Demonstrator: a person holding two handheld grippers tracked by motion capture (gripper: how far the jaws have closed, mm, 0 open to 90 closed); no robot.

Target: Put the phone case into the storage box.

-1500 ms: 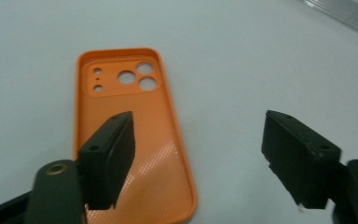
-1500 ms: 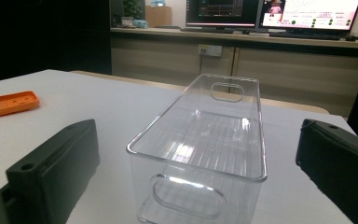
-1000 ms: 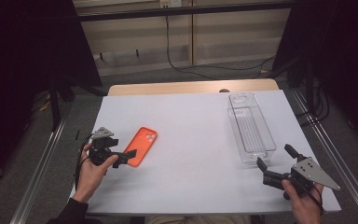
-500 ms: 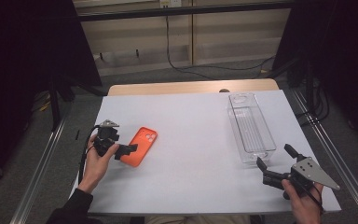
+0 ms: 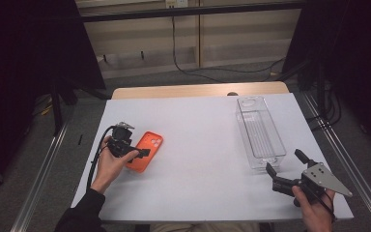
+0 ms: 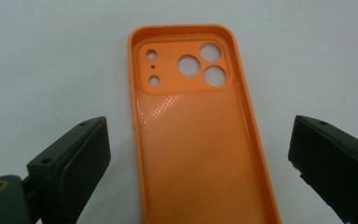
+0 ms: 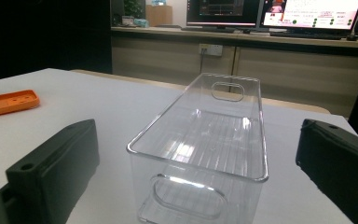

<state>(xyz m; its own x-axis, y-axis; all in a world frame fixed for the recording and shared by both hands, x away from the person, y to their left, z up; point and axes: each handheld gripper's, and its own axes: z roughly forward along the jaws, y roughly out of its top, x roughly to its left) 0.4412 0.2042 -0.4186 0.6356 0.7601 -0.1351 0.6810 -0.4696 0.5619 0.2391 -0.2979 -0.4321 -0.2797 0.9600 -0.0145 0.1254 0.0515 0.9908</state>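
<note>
1. we see a white table (image 5: 203, 145) carrying two things: an orange phone case (image 5: 146, 151) on its left half and a clear plastic bin (image 5: 260, 131) on its right half, well apart from each other.
2. nothing lies between the case and our left gripper (image 5: 136, 153); the table around the case is bare.
3. our left gripper hovers over the near end of the case, jaws spread wide on either side of it, gripping nothing.
4. our right gripper (image 5: 284, 170) sits near the bin's near end, jaws also wide apart, empty, aimed along the bin.
5. the case (image 6: 198, 135) lies flat with its hollow inside facing up, camera cut-outs at the far end.
6. its long axis runs from the left gripper away and slightly rightward across the table, in line with the gripper's view.
7. the bin's (image 7: 205, 140) long axis runs front to back, open top up.
</note>
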